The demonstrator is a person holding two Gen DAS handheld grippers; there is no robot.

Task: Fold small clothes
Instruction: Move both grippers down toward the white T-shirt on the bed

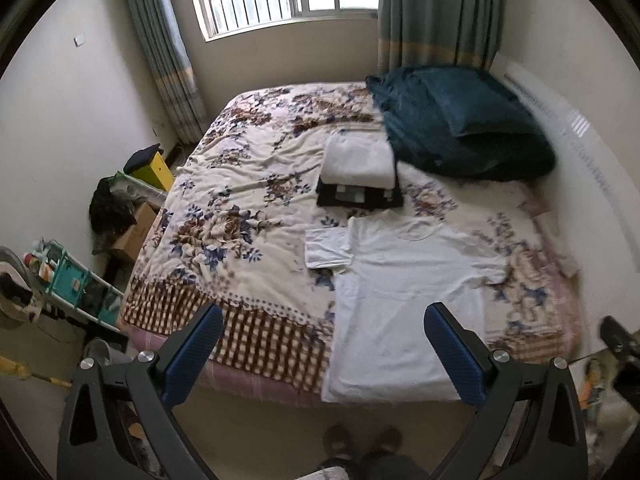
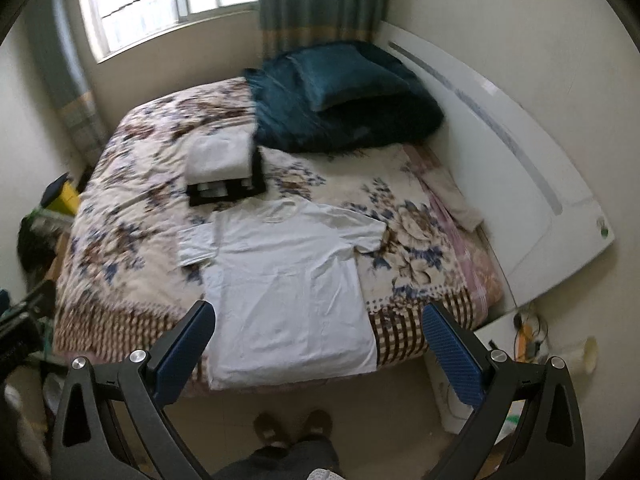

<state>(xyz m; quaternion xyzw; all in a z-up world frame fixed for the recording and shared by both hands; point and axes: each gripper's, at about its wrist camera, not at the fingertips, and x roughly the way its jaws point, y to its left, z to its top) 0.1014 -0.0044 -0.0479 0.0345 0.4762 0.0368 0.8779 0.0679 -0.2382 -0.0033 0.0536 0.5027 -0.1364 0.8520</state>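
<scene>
Progress, judged from layout: partly done. Folded white stack (image 1: 357,160) sitting on dark folded item (image 1: 360,196), approx 12 o'clock of the white t-shirt (image 1: 404,280) — prob. finished pieces. T-shirt spread flat on bed (image 1: 240,184), collar far end, hem hanging over near edge; sleeve at 9 o'clock looks tucked/creased, sleeve at 3 o'clock out flat. No body fold yet, so most of this piece left.

Left gripper (image 1: 323,340) spread wide, holding nothing, up in air above near edge of bed, hem approx 1 o'clock of it. Right gripper (image 2: 318,336) likewise spread, empty, shirt body at 12 o'clock between fingers, not touching.

Materials: shirt thin, soft cotton-like, light wrinkles, limp at hem. Bedcover floral, quilted, rumpled, check border. Teal blanket (image 2: 344,108) w/ pillow, plush, bunched at 1 o'clock. Finger pads (image 2: 184,352) blue, ribbed, flat rectangles.
</scene>
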